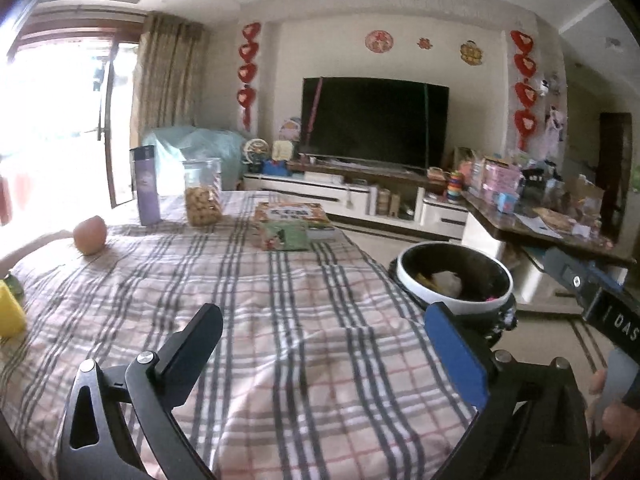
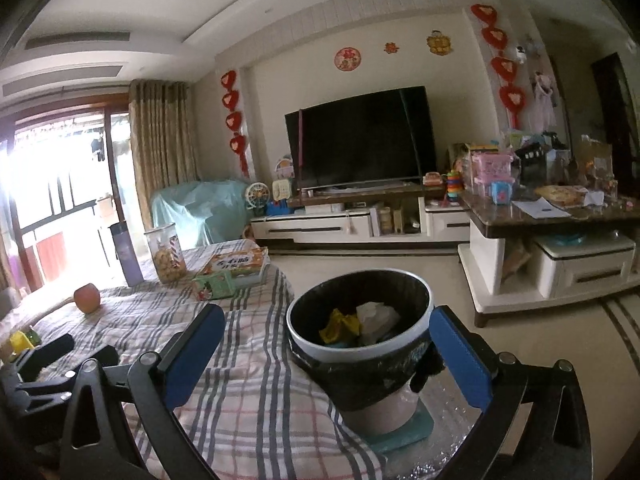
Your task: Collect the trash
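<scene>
Plaid tablecloth [image 1: 280, 320] mostly bare | trash bin [image 2: 360, 320] parked past its edge | left gripper [image 1: 324, 344], right gripper [image 2: 328, 344] spread wide, nothing pinched

Open checked tablecloth [image 1: 280, 320] lies clear straight ahead of the left gripper [image 1: 324, 344]; the trash bin [image 2: 360, 320] blocks the right gripper [image 2: 326, 348], while books [image 1: 292, 220], jar [image 1: 202, 192] and bottle [image 1: 145, 184] crowd the table's far end.

Pink-and-grey plaid tablecloth [image 1: 304, 320] — white-rimmed black-lined bin [image 2: 360, 350], yellow and white trash [image 2: 362, 322] inside
</scene>
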